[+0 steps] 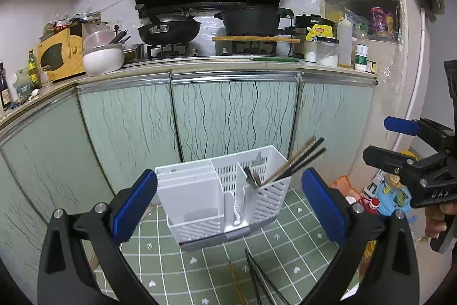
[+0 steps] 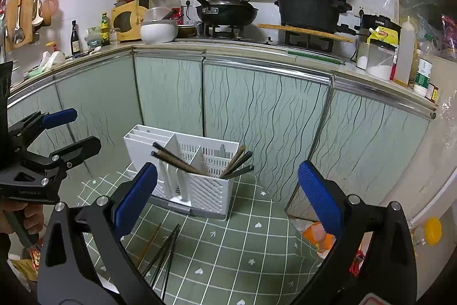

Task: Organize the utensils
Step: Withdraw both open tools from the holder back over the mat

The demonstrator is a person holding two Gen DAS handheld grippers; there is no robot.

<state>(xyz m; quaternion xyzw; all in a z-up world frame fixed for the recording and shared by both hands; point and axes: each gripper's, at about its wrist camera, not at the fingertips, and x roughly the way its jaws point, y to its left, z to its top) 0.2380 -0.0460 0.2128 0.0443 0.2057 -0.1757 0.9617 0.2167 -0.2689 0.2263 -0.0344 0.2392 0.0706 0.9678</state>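
A white plastic utensil holder (image 1: 197,199) (image 2: 211,190) with several compartments stands on a green checked tablecloth (image 1: 288,245) (image 2: 251,242). Several dark and brown chopsticks (image 1: 302,159) (image 2: 237,162) lean out of its right compartment; more chopsticks (image 2: 174,159) lie across its middle. Loose chopsticks (image 1: 262,279) (image 2: 162,250) lie on the cloth in front of it. My left gripper (image 1: 228,207) is open and empty, just before the holder. My right gripper (image 2: 228,199) is open and empty, also facing the holder. Each gripper shows in the other's view, the right gripper (image 1: 400,145) and the left gripper (image 2: 71,130).
Green cabinet doors (image 1: 234,116) stand right behind the table, under a counter with a wok (image 1: 168,30), a black pot (image 1: 251,19), bowls and bottles. Bags and bottles (image 1: 382,196) sit on the floor to the right.
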